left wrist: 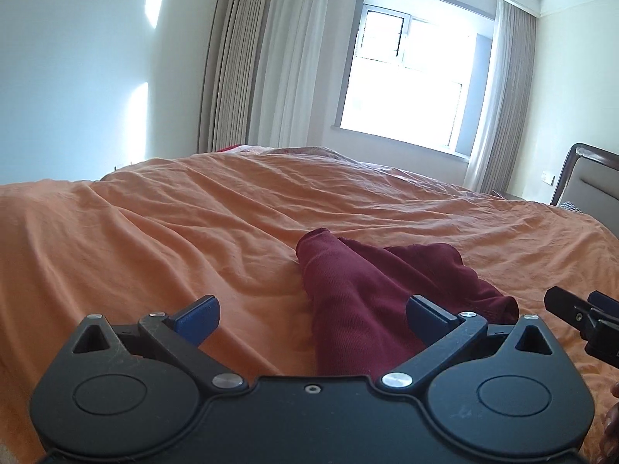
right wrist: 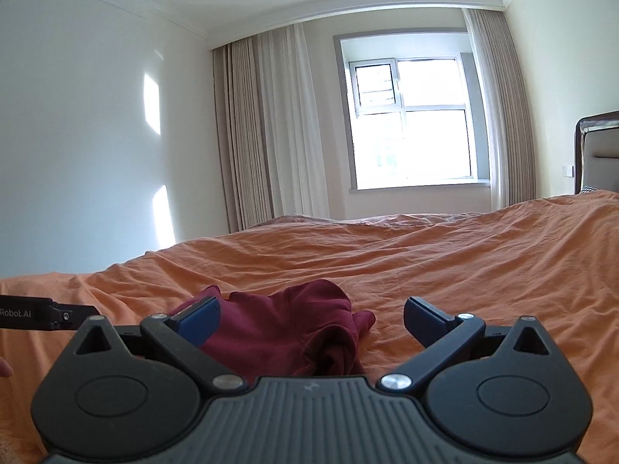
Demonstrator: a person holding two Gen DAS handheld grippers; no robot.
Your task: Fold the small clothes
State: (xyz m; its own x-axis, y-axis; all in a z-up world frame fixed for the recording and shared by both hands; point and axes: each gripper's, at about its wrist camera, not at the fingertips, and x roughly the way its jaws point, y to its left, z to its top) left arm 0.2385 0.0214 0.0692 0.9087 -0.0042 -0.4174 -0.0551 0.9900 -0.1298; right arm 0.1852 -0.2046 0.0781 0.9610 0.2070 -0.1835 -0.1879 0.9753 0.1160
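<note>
A small dark red garment (left wrist: 359, 290) lies crumpled on the orange bedsheet (left wrist: 154, 232). In the left wrist view it runs between my left gripper's (left wrist: 311, 315) wide-open blue-padded fingers, close in front. In the right wrist view the garment (right wrist: 294, 324) lies bunched just ahead, toward the left finger of my open right gripper (right wrist: 309, 319). Neither gripper holds anything. The right gripper shows at the right edge of the left wrist view (left wrist: 584, 317); the left gripper shows at the left edge of the right wrist view (right wrist: 46, 313).
The orange sheet (right wrist: 464, 270) covers a wide, wrinkled bed. A headboard (right wrist: 599, 154) stands at the right. A window (right wrist: 414, 123) with beige curtains (right wrist: 263, 131) is behind the bed. White wall is at the left.
</note>
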